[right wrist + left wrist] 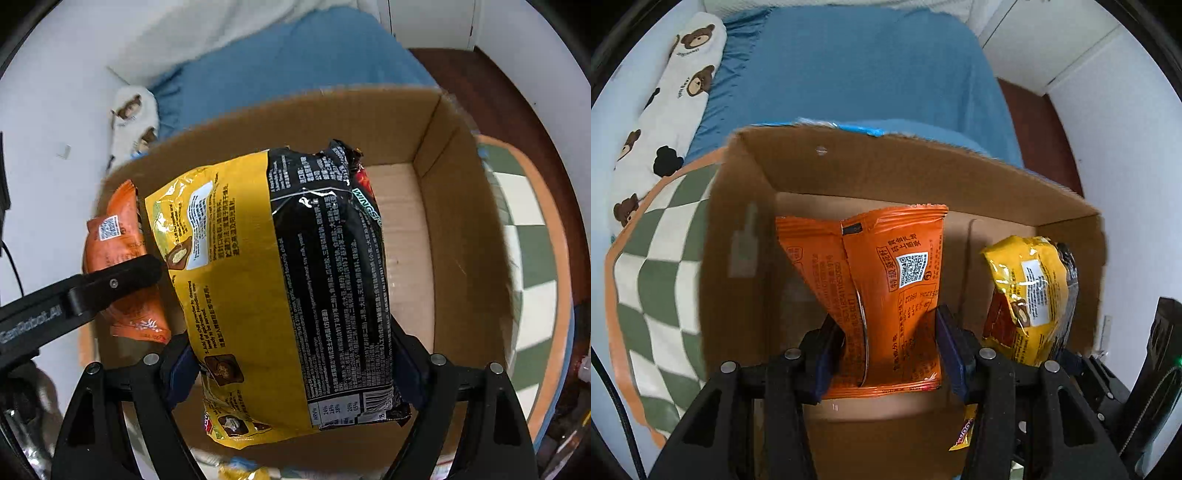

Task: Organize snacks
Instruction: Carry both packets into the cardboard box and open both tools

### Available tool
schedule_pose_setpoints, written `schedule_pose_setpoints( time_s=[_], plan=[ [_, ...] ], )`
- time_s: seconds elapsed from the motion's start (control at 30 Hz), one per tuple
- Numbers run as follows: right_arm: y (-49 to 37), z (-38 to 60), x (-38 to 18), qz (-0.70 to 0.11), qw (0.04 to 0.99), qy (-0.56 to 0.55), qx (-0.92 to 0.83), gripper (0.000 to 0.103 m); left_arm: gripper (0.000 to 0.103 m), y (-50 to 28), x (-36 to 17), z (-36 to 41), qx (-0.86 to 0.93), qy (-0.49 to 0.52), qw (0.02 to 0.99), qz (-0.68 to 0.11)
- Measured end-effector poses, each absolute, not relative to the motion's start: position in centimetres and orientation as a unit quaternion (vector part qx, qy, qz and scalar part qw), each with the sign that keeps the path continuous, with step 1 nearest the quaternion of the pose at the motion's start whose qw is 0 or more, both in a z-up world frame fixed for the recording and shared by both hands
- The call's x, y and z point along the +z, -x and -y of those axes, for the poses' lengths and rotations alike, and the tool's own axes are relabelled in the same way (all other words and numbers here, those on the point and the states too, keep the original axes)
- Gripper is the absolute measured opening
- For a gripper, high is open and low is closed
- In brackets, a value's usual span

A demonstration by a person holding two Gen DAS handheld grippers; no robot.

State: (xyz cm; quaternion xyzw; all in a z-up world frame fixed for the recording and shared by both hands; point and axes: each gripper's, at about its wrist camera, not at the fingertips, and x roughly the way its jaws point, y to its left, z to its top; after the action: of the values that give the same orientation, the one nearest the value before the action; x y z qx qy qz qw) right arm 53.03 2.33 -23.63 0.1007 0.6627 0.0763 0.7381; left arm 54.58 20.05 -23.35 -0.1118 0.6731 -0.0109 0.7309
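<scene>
1. Two sets of tongs each hold a snack pack over an open cardboard box [923, 173].
2. The left tongs [886, 354] pinch an orange packet [886, 280] near its bottom end. The dark blue pads [949, 354] press on both sides of it, and the packet is squeezed narrow where they grip.
3. The orange packet hangs inside the box, close to the left wall. It has a white square code on its back.
4. The right tongs [295, 365] pinch a big yellow and black noodle pack [280, 280]. Its jaws stand wide, because the pack is fat, and the pads touch it on both sides.
5. The noodle pack sits over the middle of the box, and its back label faces the camera.
6. In the left view, the noodle pack [1030, 291] is to the right of the orange packet, apart from it.
7. In the right view, the orange packet [125, 266] is at the left, just beside the noodle pack, with an arm of the left tongs [110, 284] across it.
8. The floor of the box [410, 258] is bare on the right side.
9. The box sits partly on a green and white checked mat [653, 291] with an orange edge.
10. Behind it are a blue sheet [857, 70] and a white cloth with brown bears [679, 85].
</scene>
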Motion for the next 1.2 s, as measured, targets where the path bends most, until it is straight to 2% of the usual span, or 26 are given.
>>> schedule_pose_setpoints(
  time_s=[0.13, 0.23, 0.27, 0.3, 0.37, 0.47, 0.7, 1.2],
  plan=[
    [-55.6, -2.2, -27.9, -0.680, 0.724, -0.093, 0.068, 0.088, 0.048, -56.5, -26.1, -20.0, -0.007, 0.096, 0.722, -0.685],
    [-57.1, -2.9, -28.6, -0.683, 0.722, -0.089, 0.065, 0.088, 0.049, -57.5, -27.2, -20.1, -0.009, 0.086, 0.720, -0.688],
    [-57.7, -3.1, -28.9, -0.684, 0.722, -0.085, 0.065, 0.089, 0.052, -57.7, -27.3, -20.2, -0.008, 0.087, 0.721, -0.688],
    [-58.1, -3.3, -29.2, -0.685, 0.722, -0.081, 0.064, 0.090, 0.065, -57.7, -27.4, -20.3, -0.006, 0.088, 0.721, -0.687],
    [-58.8, -3.9, -29.4, -0.684, 0.723, -0.076, 0.066, 0.098, 0.086, -57.8, -27.9, -20.6, -0.008, 0.089, 0.723, -0.685],
    [-59.4, -3.7, -30.3, -0.674, 0.733, -0.064, 0.068, 0.098, 0.092, -57.1, -27.9, -20.6, -0.008, 0.080, 0.730, -0.679],
    [-58.1, -3.8, -28.4, -0.653, 0.752, -0.043, 0.079, 0.100, 0.093, -54.6, -26.0, -20.5, 0.005, 0.075, 0.756, -0.650],
    [-49.6, -0.4, -20.4, -0.566, 0.821, -0.030, 0.064, 0.100, 0.093, -44.4, -16.6, -20.6, 0.040, 0.053, 0.843, -0.533]
  ],
)
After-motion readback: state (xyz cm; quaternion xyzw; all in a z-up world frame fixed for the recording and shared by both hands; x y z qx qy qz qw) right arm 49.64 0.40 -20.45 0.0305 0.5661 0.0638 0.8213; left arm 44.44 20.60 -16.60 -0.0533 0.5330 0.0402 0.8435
